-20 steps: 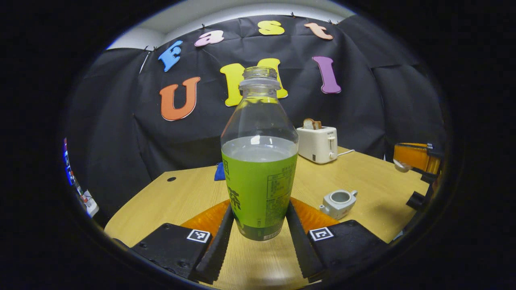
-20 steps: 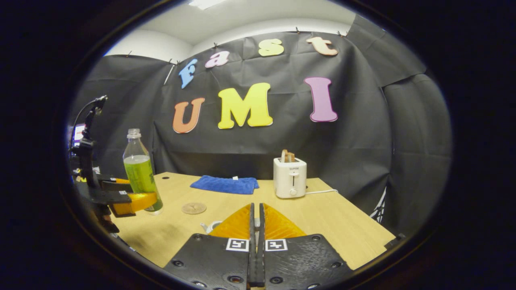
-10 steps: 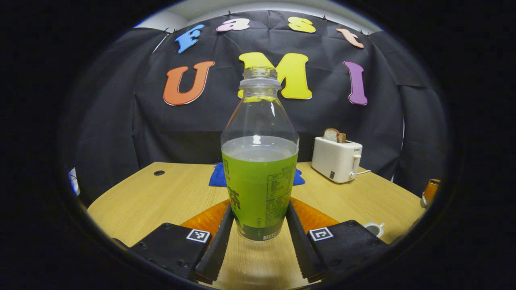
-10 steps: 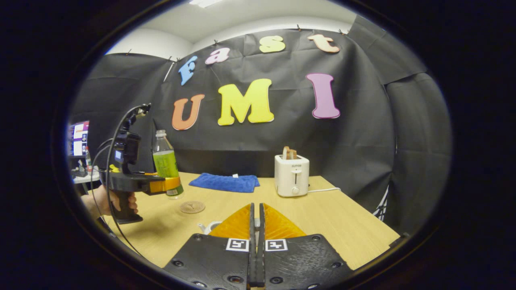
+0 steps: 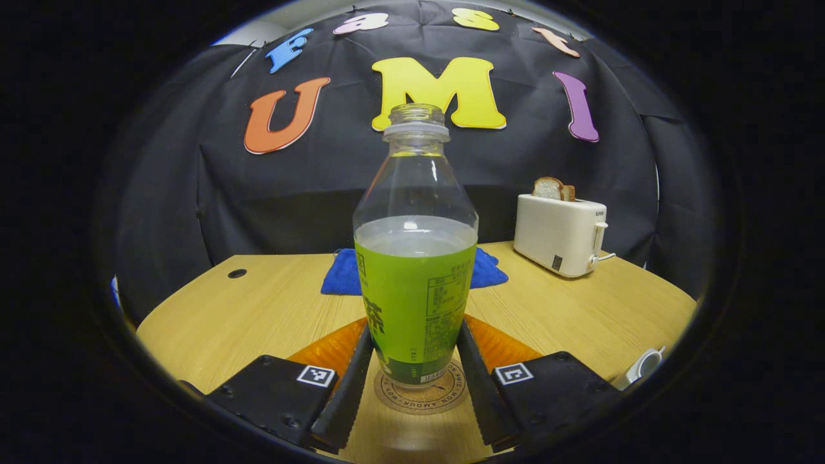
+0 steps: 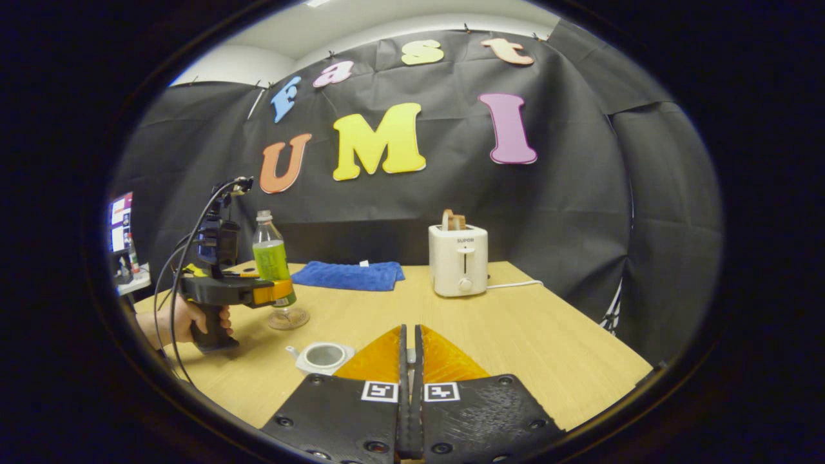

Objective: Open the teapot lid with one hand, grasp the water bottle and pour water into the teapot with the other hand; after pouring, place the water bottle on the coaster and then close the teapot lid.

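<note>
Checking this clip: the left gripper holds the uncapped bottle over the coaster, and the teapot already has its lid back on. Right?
Not quite. The teapot is still open: the right gripper view looks down into its empty rim, no lid on it. The rest holds: the left gripper grips the uncapped bottle just over the coaster.

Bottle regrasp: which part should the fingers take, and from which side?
Take the water bottle on its straight, labelled lower body, coming in level from the side, as the left gripper does now, with its fingers flanking the wall near the base. The bottle is upright and uncapped over the coaster. The shoulder above tapers, so a grip there would likely slip.
</note>
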